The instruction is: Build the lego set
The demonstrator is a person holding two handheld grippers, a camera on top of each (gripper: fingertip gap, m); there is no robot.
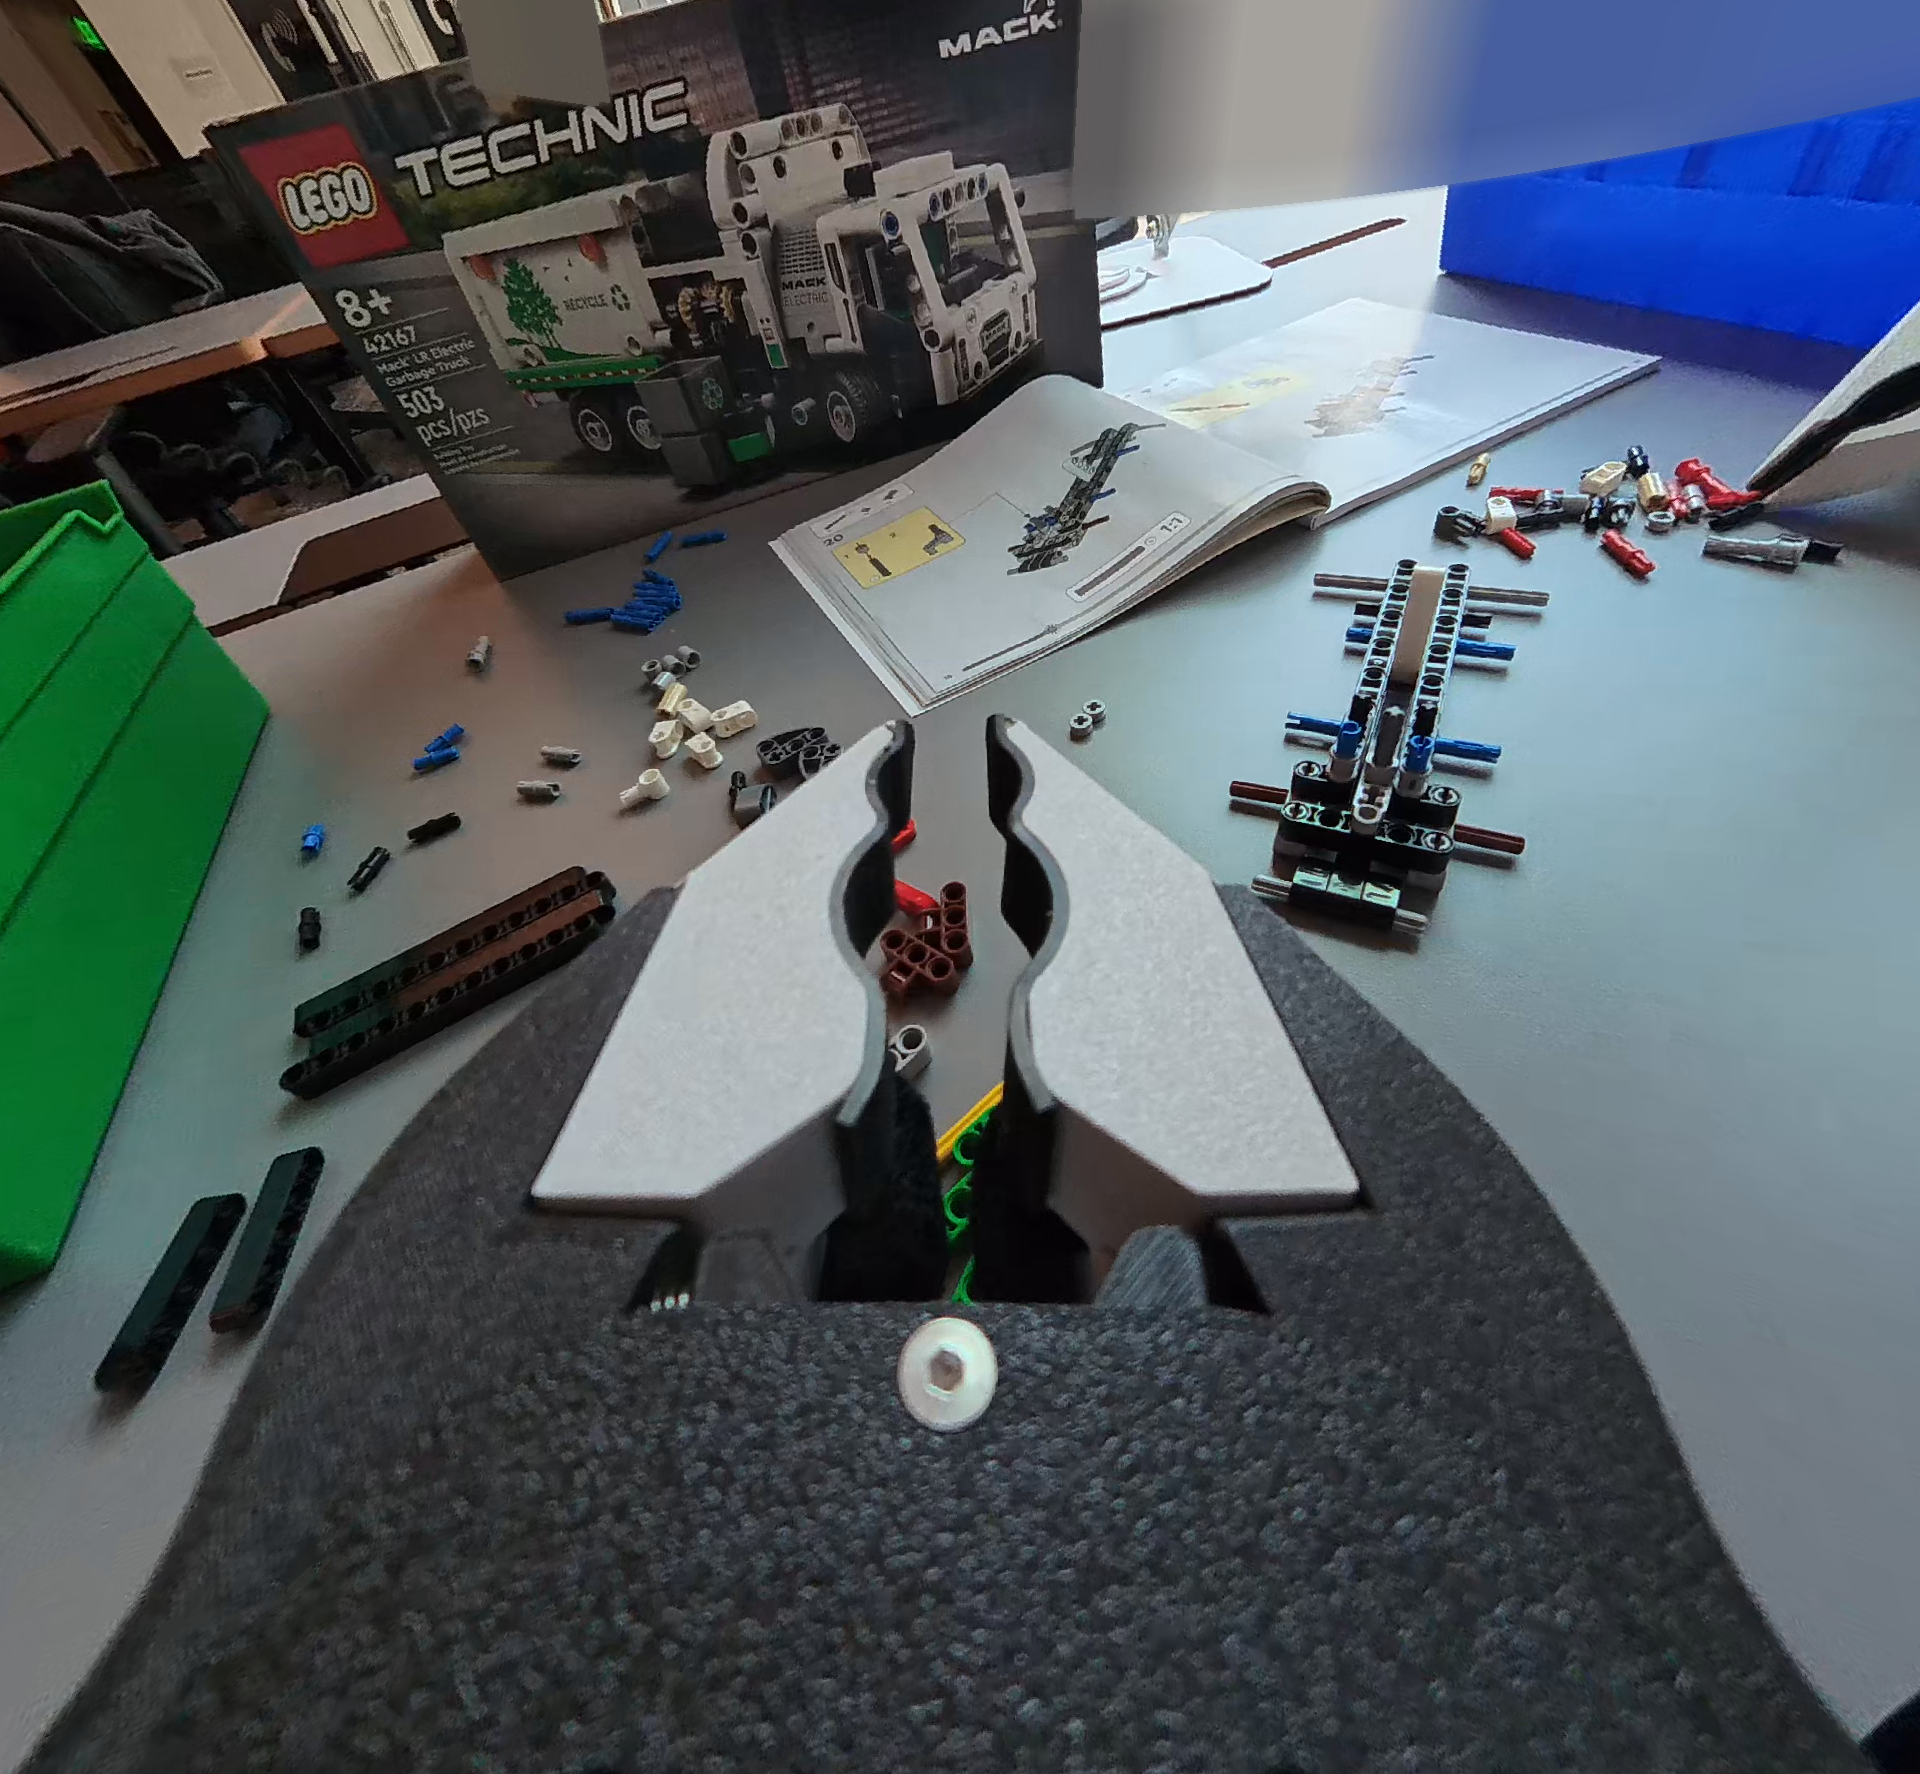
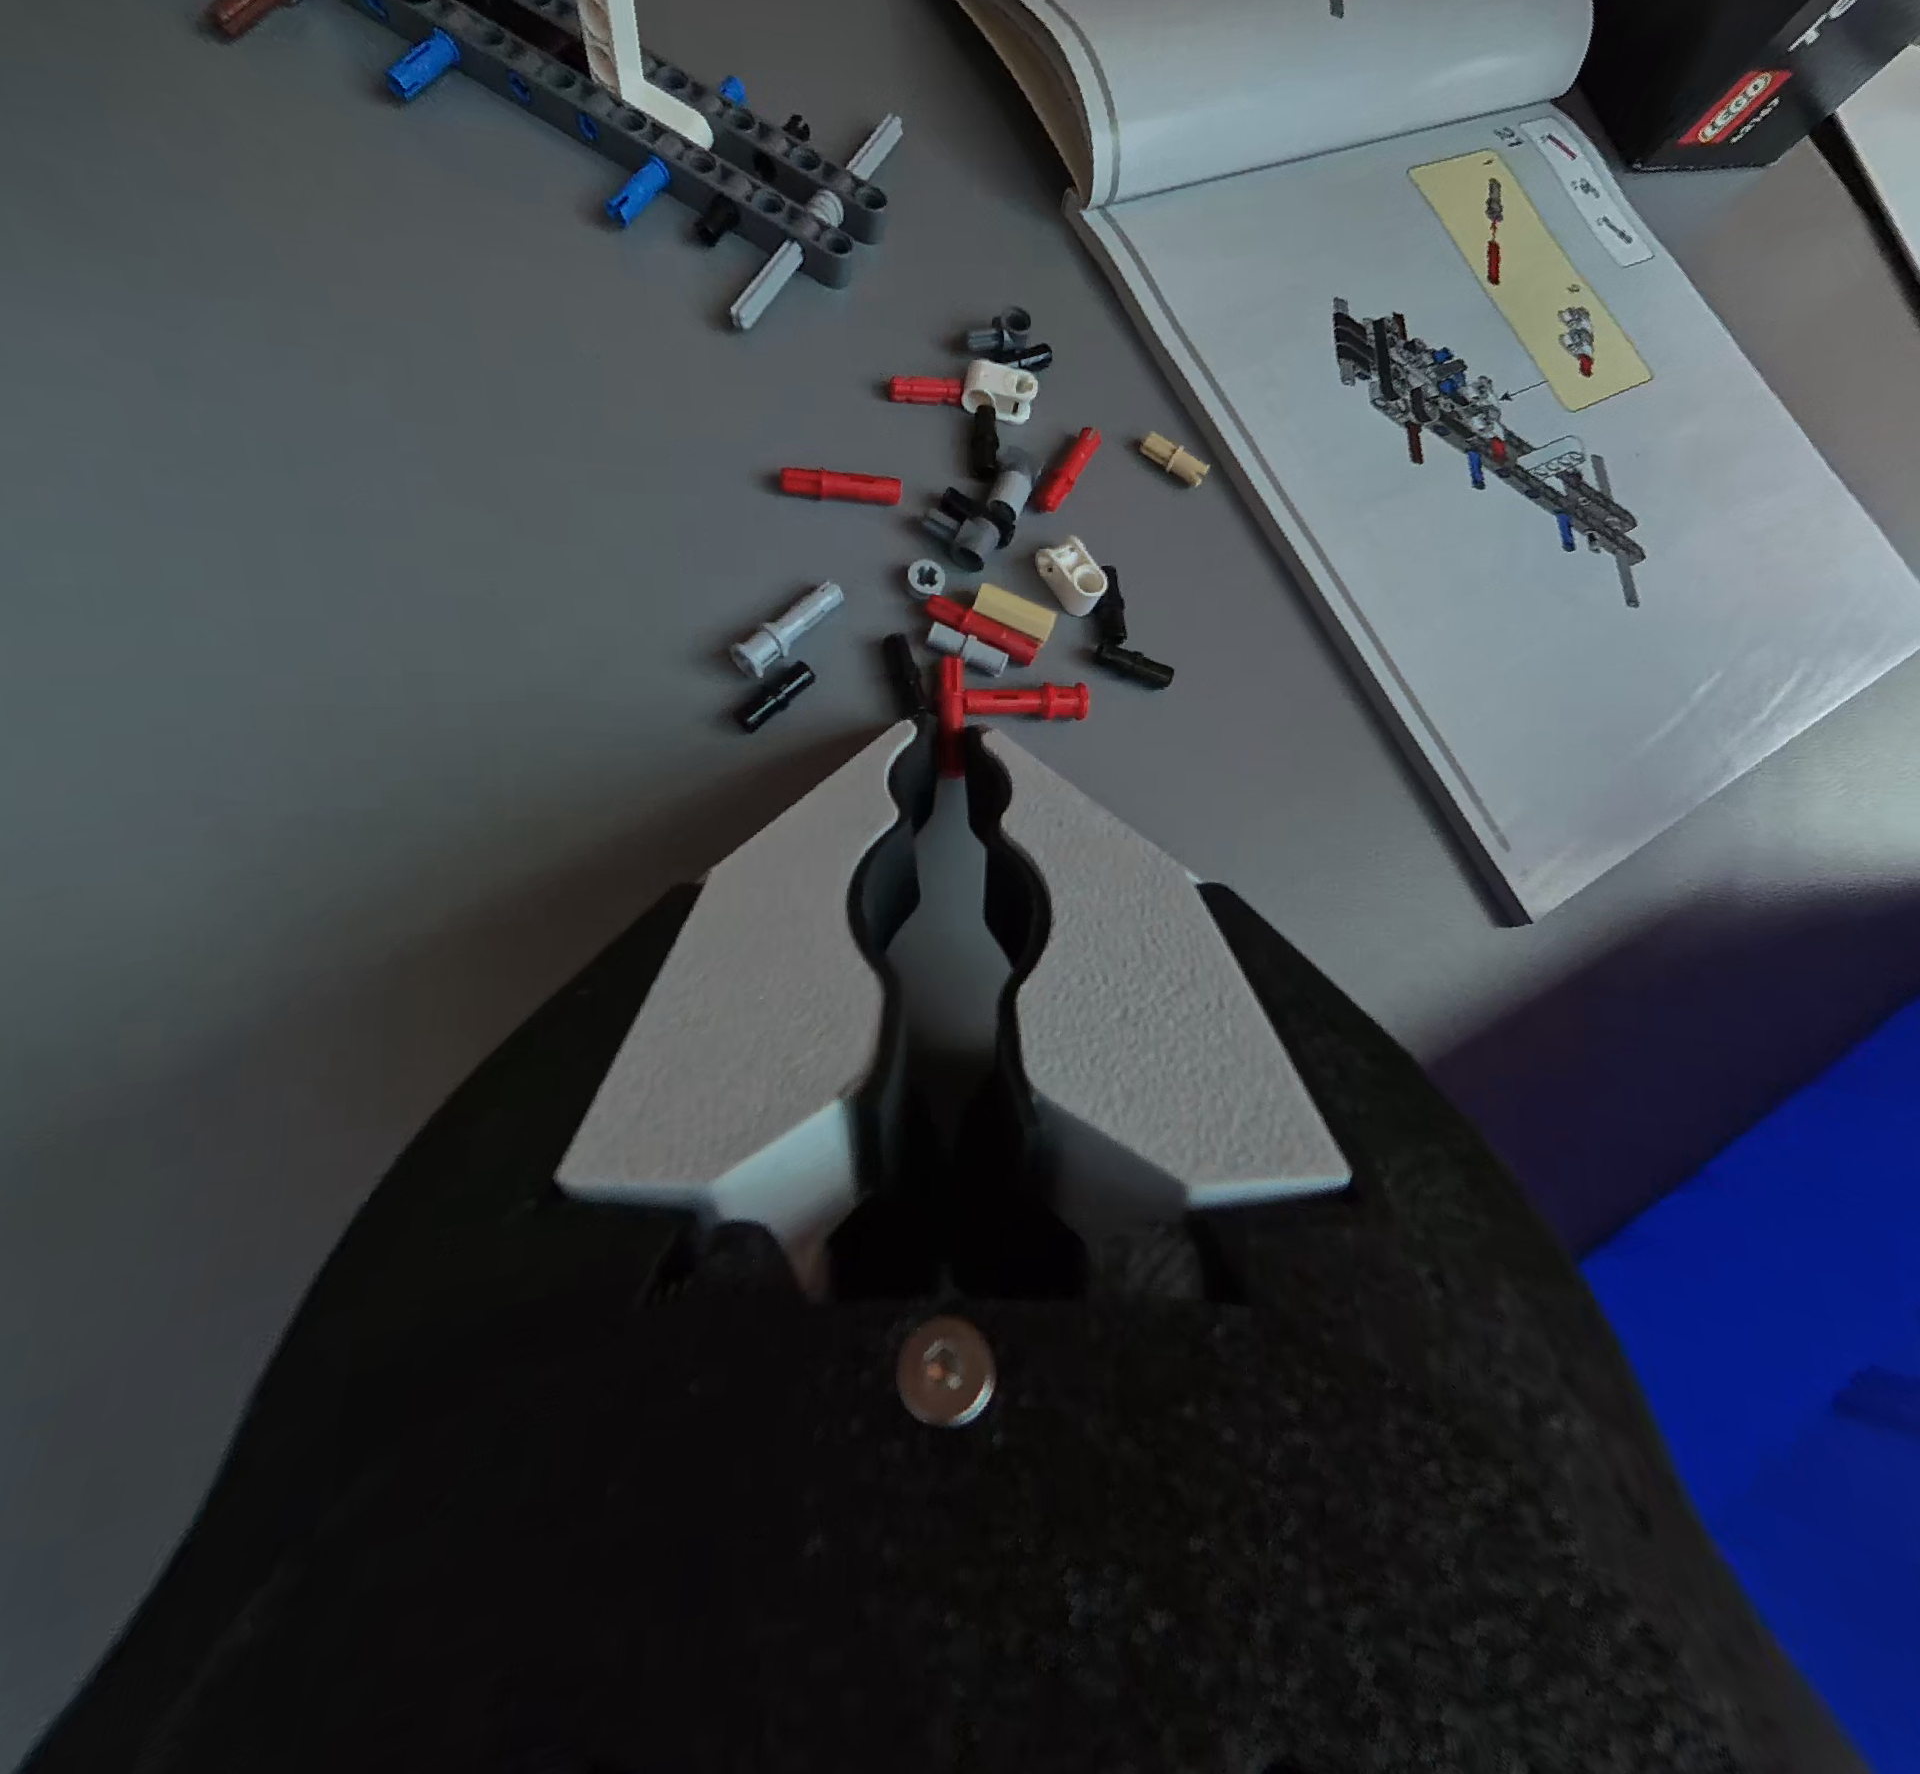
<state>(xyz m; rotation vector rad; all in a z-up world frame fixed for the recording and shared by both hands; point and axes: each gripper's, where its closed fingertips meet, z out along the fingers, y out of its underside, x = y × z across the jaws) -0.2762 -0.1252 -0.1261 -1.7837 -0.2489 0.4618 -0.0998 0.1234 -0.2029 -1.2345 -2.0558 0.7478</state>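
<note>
The partly built grey and black chassis [image 1: 1392, 737] lies on the grey table, to the right of my left gripper [image 1: 951, 732]. The left gripper is open a little and empty, above brown connectors [image 1: 930, 945] and a red pin. In the right wrist view the chassis [image 2: 623, 114] lies at the far left with a white angled beam on it. My right gripper [image 2: 949, 737] is shut on a red pin [image 2: 951, 701] that sticks out past its tips, at the near edge of a pile of small pins and connectors [image 2: 997, 519]. The right gripper's finger [image 1: 1839, 436] shows at the right edge of the left view.
The open instruction booklet [image 1: 1091, 519] [image 2: 1455, 374] lies in front of the upright set box [image 1: 675, 270]. A green bin [image 1: 83, 841] stands at left, a blue bin [image 1: 1683, 249] at back right. Long black beams [image 1: 457, 976], white connectors [image 1: 696, 727] and blue pins [image 1: 644, 597] lie scattered. The left gripper's tips are roughly 30 cm from the right gripper's.
</note>
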